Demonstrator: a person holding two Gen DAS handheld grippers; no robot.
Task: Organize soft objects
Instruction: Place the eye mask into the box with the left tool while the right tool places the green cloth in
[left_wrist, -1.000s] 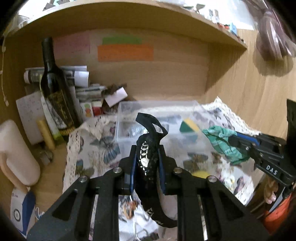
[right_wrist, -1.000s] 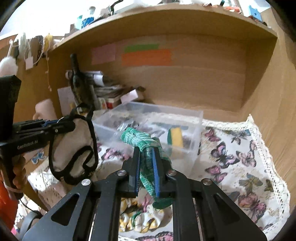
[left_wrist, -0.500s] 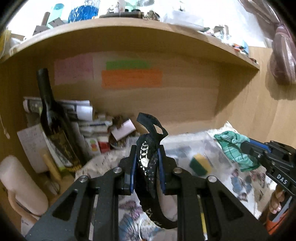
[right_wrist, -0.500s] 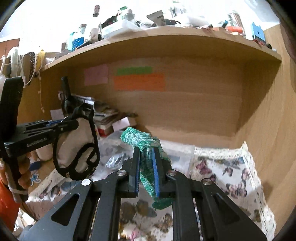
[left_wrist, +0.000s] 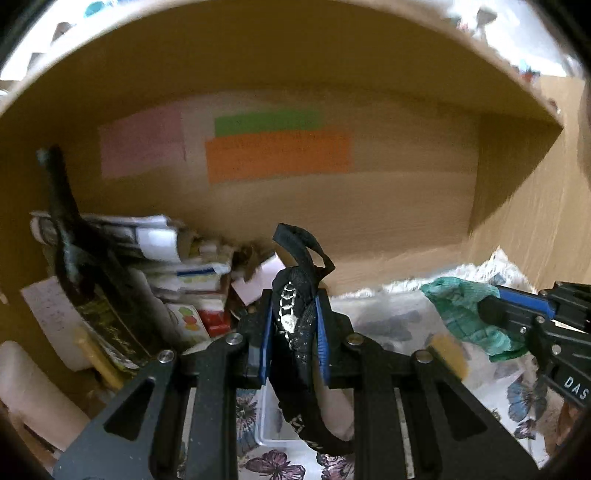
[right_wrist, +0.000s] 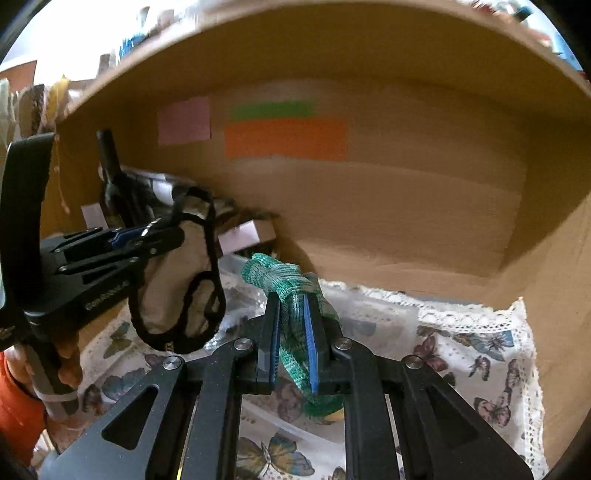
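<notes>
Above the butterfly cloth (right_wrist: 476, 354), left tongs (left_wrist: 294, 325) grip a black-trimmed pouch (right_wrist: 177, 284) w/ right tongs (right_wrist: 291, 332) clamping green knit fabric (right_wrist: 284, 280).

Home desk nook, wooden shelf alcove (right_wrist: 369, 221), sticky notes (left_wrist: 277, 155) stuck on back panel, dark bottle (left_wrist: 85, 277), paper stacks (left_wrist: 147, 240), butterfly-print lace cloth (right_wrist: 480, 350).
</notes>
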